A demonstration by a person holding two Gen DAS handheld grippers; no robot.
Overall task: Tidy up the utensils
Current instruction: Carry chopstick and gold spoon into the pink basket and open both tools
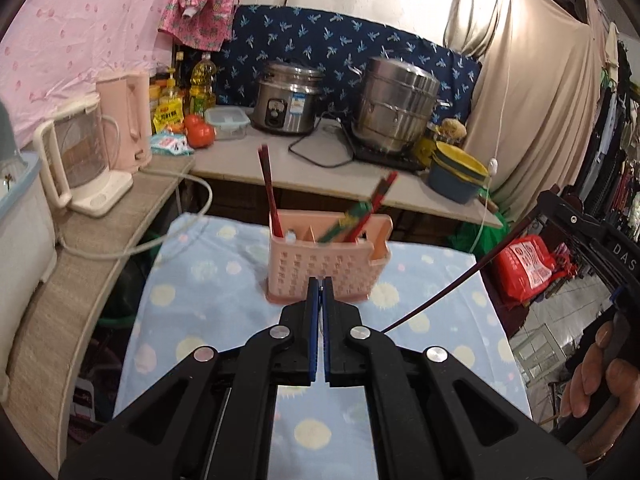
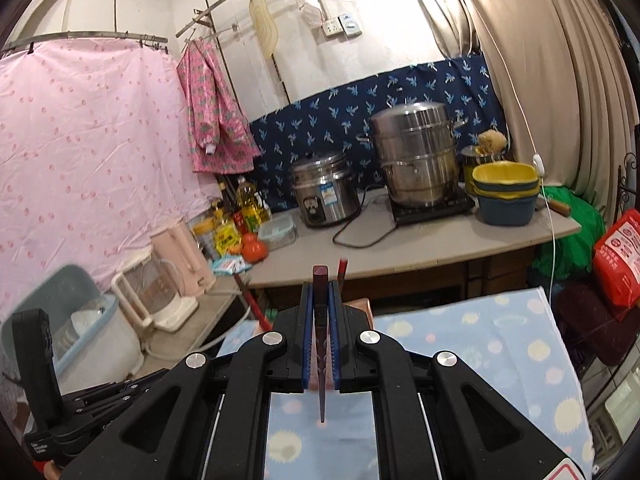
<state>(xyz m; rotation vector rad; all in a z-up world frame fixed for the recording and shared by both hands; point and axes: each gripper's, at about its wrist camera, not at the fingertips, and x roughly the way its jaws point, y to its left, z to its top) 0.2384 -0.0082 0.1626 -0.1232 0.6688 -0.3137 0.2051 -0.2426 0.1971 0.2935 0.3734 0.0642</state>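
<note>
Pink holder mid-cloth — left fingers closed empty, right fingers clamp chopstick.

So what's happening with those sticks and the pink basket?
A person is sorting chopsticks with a hand-held gripper in each hand. The right hand-held gripper is shut on one dark chopstick, held above the spotty blue cloth. The left hand-held gripper is shut with nothing in it, just in front of the pink basket. Several red chopsticks already stand in that basket, so the held one probably goes in next.
</note>
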